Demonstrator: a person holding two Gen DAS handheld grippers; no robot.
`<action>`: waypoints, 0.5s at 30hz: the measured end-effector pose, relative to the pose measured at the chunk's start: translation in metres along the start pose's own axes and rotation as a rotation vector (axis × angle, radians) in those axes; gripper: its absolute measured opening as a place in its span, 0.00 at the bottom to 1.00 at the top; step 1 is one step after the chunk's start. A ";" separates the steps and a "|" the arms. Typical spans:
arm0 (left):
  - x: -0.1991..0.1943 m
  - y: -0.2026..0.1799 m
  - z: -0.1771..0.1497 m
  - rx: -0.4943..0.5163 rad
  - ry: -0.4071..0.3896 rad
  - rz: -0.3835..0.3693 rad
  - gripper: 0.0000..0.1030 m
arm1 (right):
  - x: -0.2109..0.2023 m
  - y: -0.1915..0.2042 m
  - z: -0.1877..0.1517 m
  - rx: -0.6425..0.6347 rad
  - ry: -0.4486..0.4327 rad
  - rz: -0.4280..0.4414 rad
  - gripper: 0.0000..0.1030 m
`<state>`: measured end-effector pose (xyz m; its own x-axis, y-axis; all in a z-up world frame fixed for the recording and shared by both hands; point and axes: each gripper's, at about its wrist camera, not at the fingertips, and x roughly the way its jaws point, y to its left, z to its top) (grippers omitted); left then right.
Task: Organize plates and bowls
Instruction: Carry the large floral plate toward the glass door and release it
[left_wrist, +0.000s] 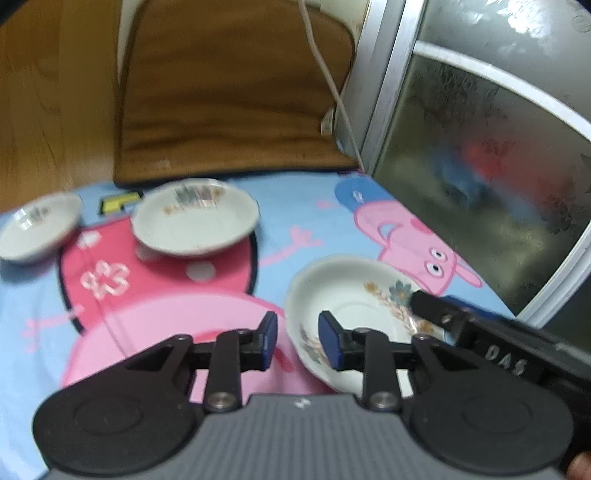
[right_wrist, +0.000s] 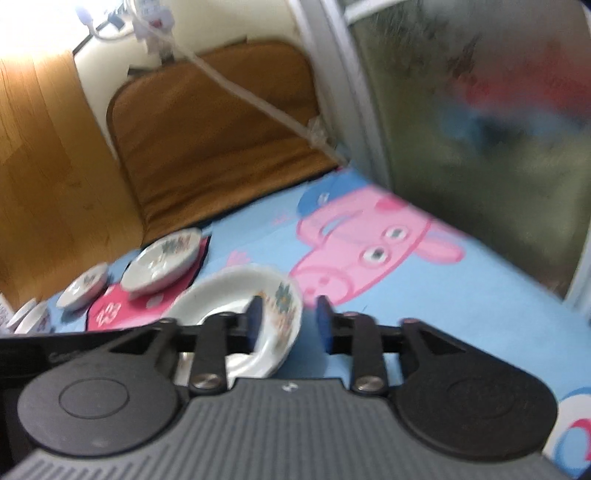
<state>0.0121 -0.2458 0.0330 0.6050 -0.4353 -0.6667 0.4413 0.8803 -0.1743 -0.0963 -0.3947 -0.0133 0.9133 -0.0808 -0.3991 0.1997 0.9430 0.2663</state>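
On the left of the left wrist view, a small white bowl (left_wrist: 38, 230) sits at the edge of the cartoon-pig blanket (left_wrist: 303, 225). Just to its right, a larger white plate (left_wrist: 195, 221) with a faded print rests on the blanket's red patch, apart from the small one.

Lower down, the left gripper (left_wrist: 298, 341) has its jaws a moderate way apart, neither wide nor pinched. The near rim of a flowered bowl (left_wrist: 354, 314) stands in the gap between the blue pads: the left pad (left_wrist: 269, 334) is outside the bowl over the pink part of the blanket, the right pad (left_wrist: 328, 341) inside it. Whether either pad touches the rim cannot be told. From the right edge the other gripper's black finger reaches to the far rim of the same bowl, near its flower pattern.

In the right wrist view, two more small dishes (right_wrist: 27, 317) show at the far left edge, then the small bowl (right_wrist: 83, 286), then the plate (right_wrist: 164, 260). The flowered bowl (right_wrist: 229, 291) lies nearest. The right gripper (right_wrist: 288, 319) is likewise partly open, straddling the bowl's right rim; its left pad is inside the bowl, its right pad (right_wrist: 323, 325) outside above the blue blanket. No firm grip shows. Behind the blanket lie a brown cushion (right_wrist: 218, 136) and a frosted glass door (right_wrist: 480, 129).
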 end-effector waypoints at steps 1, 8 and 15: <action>-0.006 0.003 0.000 0.008 -0.022 0.012 0.30 | -0.005 0.002 0.000 -0.008 -0.026 -0.012 0.41; -0.039 0.044 -0.013 0.018 -0.107 0.132 0.34 | -0.023 0.036 -0.009 -0.013 -0.127 0.058 0.41; -0.063 0.104 -0.033 -0.004 -0.160 0.279 0.34 | -0.004 0.106 -0.040 -0.131 -0.067 0.173 0.39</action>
<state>-0.0018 -0.1203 0.0329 0.7989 -0.2004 -0.5670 0.2411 0.9705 -0.0033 -0.0931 -0.2815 -0.0180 0.9524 0.0685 -0.2970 -0.0055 0.9781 0.2081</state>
